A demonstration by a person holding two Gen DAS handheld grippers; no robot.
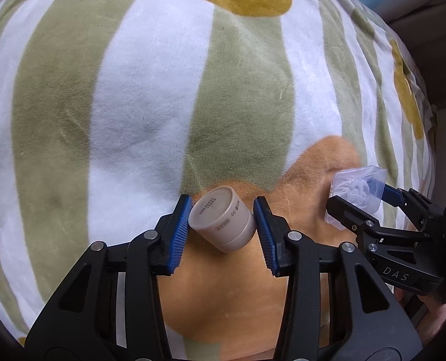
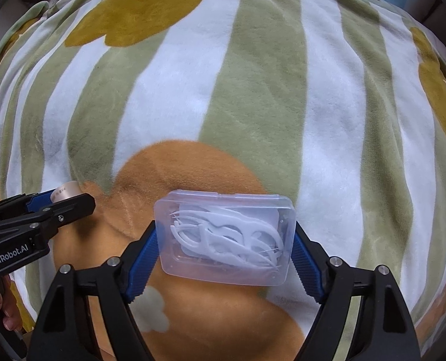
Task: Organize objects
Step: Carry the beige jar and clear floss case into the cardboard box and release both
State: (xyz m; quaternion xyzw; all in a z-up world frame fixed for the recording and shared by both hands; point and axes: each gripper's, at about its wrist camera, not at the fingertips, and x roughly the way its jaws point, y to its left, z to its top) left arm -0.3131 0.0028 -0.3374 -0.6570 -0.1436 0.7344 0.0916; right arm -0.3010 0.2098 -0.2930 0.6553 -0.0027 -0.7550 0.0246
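Left gripper [image 1: 223,228] clamps tilted beige jar [image 1: 221,219] over blanket [image 1: 150,90] (orange patch). Right gripper [image 2: 224,248], just beside jar, closed on clear floss-pick box [image 2: 224,237], approx. level.

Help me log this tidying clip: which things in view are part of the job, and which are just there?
Part of the job:
- beige jar, gripped by the left claw
- clear floss-pick box, gripped by the right claw

Just there:
- striped flower blanket beneath both
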